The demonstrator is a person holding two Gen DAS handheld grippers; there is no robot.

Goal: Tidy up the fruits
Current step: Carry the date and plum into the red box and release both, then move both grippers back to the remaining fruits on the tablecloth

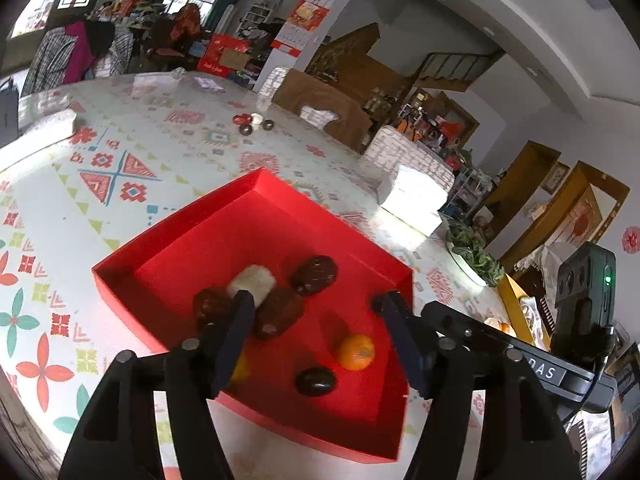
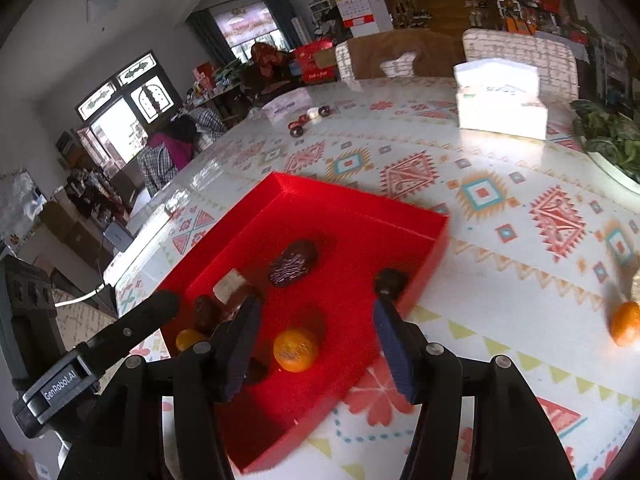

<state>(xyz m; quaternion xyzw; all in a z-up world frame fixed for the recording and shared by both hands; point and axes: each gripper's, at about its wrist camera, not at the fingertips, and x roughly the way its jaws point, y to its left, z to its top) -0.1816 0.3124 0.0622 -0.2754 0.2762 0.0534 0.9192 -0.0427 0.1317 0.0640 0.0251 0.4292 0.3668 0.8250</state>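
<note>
A: Fruits, item one: red tray (image 1: 120,276), lower centre of both views, on the patterned desk (image 1: 120,184). Contents logged?

B: Counted in the left view: one orange (image 1: 356,352) in full sight, a second orange (image 1: 240,368) half hidden behind a tool finger, one pale piece (image 1: 256,280), and four dark fruits (image 1: 314,274). Seven in all, though the blur made the dark ones hard to separate.

A: Item two: anything outside the tray?

B: One loose orange (image 2: 625,322) lay at the right edge of the right view, well apart from the tray. A small cluster (image 2: 308,118) sat far up the desk; too small to identify.

A: Tools?

B: Left tool (image 1: 316,304) stood about half open over the tray, holding nothing. Right tool (image 2: 316,308) likewise, about half open and empty above the tray.

A: Progress?

B: Judged mostly done. At least the loose orange remained to be collected, possibly the far cluster too.
</note>
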